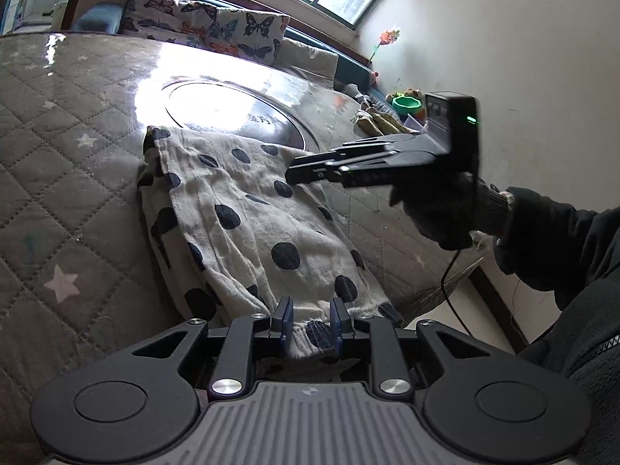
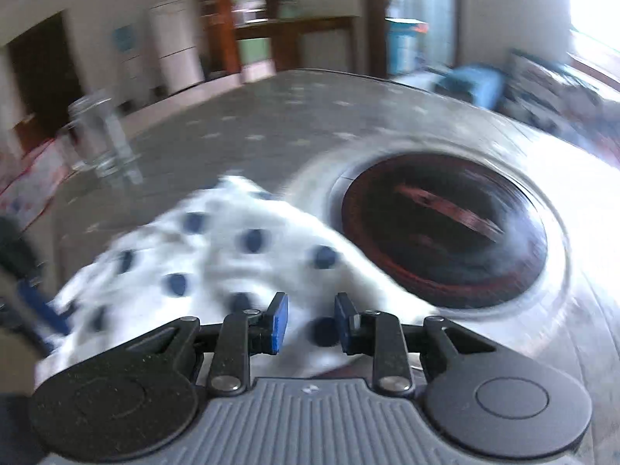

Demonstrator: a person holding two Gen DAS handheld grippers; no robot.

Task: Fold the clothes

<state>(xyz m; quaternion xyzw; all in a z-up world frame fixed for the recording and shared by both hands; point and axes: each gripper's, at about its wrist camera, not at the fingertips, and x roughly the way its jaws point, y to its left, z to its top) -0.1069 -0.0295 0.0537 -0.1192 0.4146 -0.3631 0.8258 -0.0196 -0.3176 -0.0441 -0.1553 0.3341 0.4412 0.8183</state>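
Note:
A white garment with dark blue polka dots lies on the quilted star-patterned table cover, its far end near a round dark plate. My left gripper is open at the garment's near elastic hem, a finger on each side of the gathered edge. My right gripper hovers over the garment's right side, held by a gloved hand. In the blurred right wrist view the right gripper is open just above the same garment, nothing between its pads.
A round dark plate under glass sits mid-table, also in the right wrist view. A glass jar stands at the far left. A butterfly pillow and toys lie beyond the table. A cable hangs by the table's right edge.

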